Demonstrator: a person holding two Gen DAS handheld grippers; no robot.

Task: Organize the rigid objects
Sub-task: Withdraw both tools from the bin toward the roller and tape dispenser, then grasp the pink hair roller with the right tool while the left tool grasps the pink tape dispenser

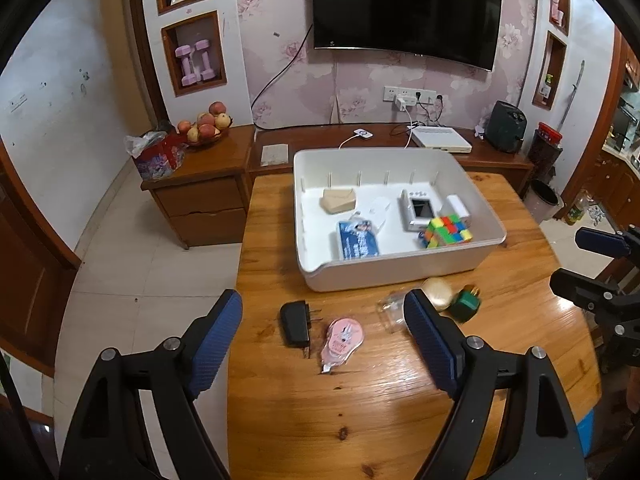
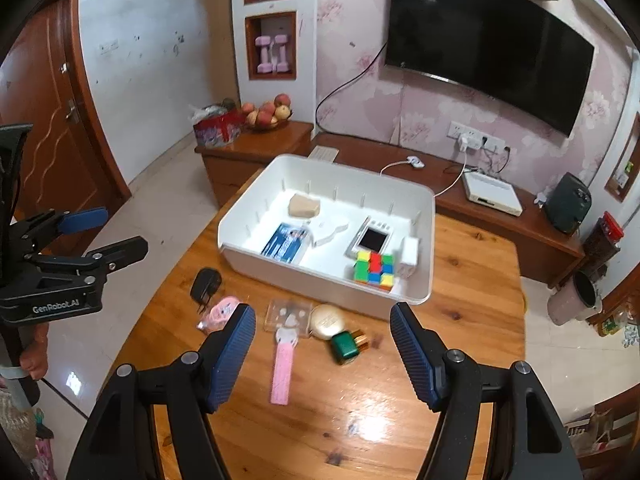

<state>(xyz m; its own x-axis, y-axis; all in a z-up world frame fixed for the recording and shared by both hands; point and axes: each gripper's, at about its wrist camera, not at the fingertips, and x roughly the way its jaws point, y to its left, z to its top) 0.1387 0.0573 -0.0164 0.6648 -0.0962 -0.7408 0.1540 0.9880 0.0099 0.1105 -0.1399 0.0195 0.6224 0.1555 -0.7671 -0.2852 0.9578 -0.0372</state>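
A glossy wooden table (image 2: 472, 264) carries a white plastic bin (image 2: 424, 280) holding a colorful cube (image 2: 374, 271); a black charger (image 1: 295, 323) lies outside. Left gripper (image 1: 323, 334) and right gripper (image 2: 323, 350) gape, holding nothing.
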